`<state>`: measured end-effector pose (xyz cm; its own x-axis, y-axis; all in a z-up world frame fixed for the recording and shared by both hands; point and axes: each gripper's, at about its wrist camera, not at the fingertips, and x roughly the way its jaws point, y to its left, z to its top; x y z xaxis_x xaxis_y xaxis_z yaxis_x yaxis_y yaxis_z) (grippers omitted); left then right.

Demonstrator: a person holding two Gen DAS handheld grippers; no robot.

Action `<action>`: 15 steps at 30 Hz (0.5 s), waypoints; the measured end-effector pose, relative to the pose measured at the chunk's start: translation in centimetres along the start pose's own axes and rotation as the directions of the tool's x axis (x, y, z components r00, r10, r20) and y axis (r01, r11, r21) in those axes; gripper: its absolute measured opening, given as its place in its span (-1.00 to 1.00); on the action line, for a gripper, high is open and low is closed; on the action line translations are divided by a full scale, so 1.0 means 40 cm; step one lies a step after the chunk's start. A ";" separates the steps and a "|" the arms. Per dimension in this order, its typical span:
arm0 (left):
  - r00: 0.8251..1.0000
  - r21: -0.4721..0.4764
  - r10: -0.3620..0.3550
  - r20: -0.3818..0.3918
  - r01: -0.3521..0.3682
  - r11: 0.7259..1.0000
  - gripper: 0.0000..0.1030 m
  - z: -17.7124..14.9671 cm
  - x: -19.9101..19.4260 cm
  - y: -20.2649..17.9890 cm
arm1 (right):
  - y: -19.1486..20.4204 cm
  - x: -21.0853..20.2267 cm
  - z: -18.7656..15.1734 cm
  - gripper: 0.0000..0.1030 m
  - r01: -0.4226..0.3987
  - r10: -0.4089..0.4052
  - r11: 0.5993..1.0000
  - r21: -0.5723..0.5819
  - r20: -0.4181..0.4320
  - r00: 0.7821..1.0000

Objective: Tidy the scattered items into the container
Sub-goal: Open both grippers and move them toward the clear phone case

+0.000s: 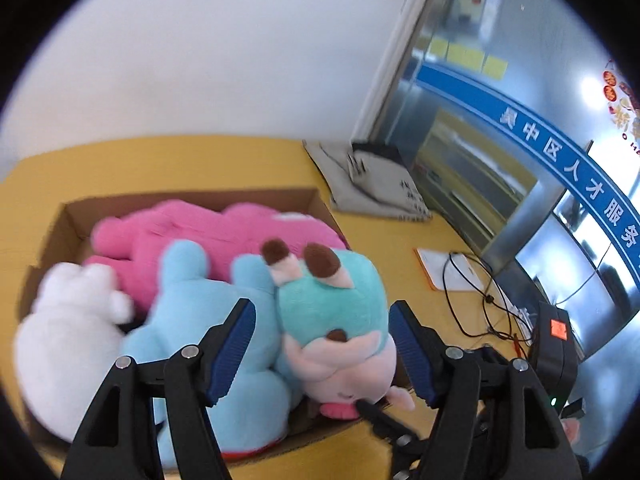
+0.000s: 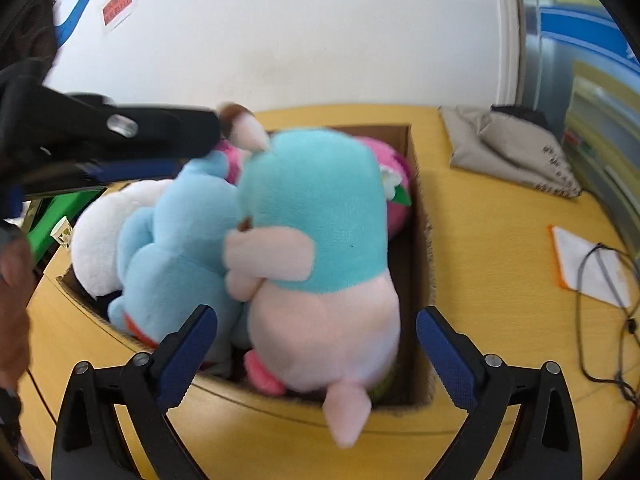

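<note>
Teal-and-pink plush animal with brown-tipped ears (image 2: 320, 264) sits nearest, upright in the open brown cardboard box (image 2: 420, 216) on the yellow wooden table (image 2: 488, 272). Packed beside it lie a pink plush toy (image 1: 224, 236), a light-blue plush toy (image 1: 208, 320) and a white fluffy plush toy (image 1: 68, 340). Both the right gripper (image 2: 316, 348) and left gripper (image 1: 322, 344) have jaws spread wide, straddling the teal toy without clamping it.

We see the left gripper (image 1: 322, 354) spread wide around the teal-and-pink plush (image 1: 336, 320), its pads just clear of it. That toy lies atop the cardboard box (image 1: 192, 198) beside a light blue plush (image 1: 200, 320), a white one (image 1: 68, 332) and a pink one (image 1: 224, 236) (all blurred).
</note>
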<state>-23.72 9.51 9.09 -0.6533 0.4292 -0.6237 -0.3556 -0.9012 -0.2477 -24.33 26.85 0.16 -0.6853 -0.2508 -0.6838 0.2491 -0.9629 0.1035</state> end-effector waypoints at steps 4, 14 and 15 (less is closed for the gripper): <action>0.992 0.029 0.101 0.070 -0.103 0.994 0.49 -0.067 -0.168 0.047 | 0.025 -0.091 -0.024 0.98 0.056 -0.057 0.998 0.037 0.035 0.998; 0.958 -0.018 0.253 0.136 -0.253 0.967 0.49 -0.258 -0.414 0.102 | 0.166 -0.292 -0.117 0.98 0.125 -0.125 0.992 0.001 0.093 0.988; 0.957 -0.023 0.257 0.138 -0.256 0.966 0.49 -0.266 -0.424 0.103 | 0.175 -0.304 -0.117 0.98 0.126 -0.125 0.992 -0.007 0.100 0.987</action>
<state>-7.00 -2.12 10.75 -0.8082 0.1875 -0.5582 -0.1612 -0.9822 -0.0965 -11.06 23.63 5.84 -0.7762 -0.1375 -0.6153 0.1658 -0.9861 0.0112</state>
